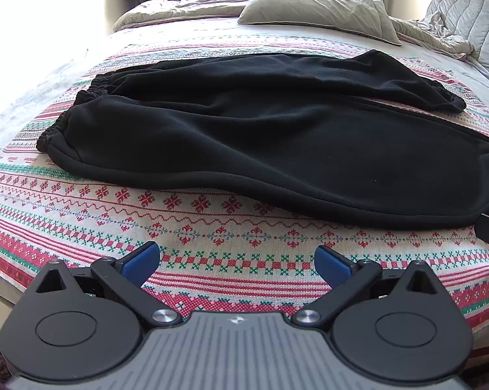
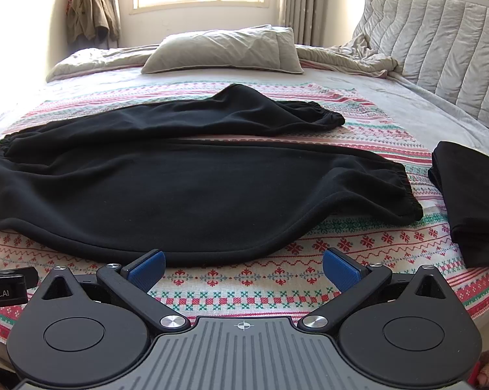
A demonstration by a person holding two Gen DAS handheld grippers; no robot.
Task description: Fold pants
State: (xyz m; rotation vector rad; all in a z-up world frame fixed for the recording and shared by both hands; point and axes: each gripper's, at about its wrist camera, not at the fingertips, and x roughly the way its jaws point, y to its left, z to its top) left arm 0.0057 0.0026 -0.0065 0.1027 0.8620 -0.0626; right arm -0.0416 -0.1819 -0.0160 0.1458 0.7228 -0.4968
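Note:
Black fleece pants lie spread flat across a patterned bedspread, waistband to the left, both legs running right to elastic cuffs. My left gripper hovers open over the bedspread just short of the near hem, blue pads apart and empty. In the right wrist view the same pants fill the middle, and my right gripper stands open with its left pad nearly at the near edge of the cloth. Each gripper's body shows at the edge of the other's view.
A folded black garment sits on the bedspread to the right of the cuffs. A grey pillow and rumpled duvet lie at the far side, with a padded headboard on the right. A jacket hangs beside the window.

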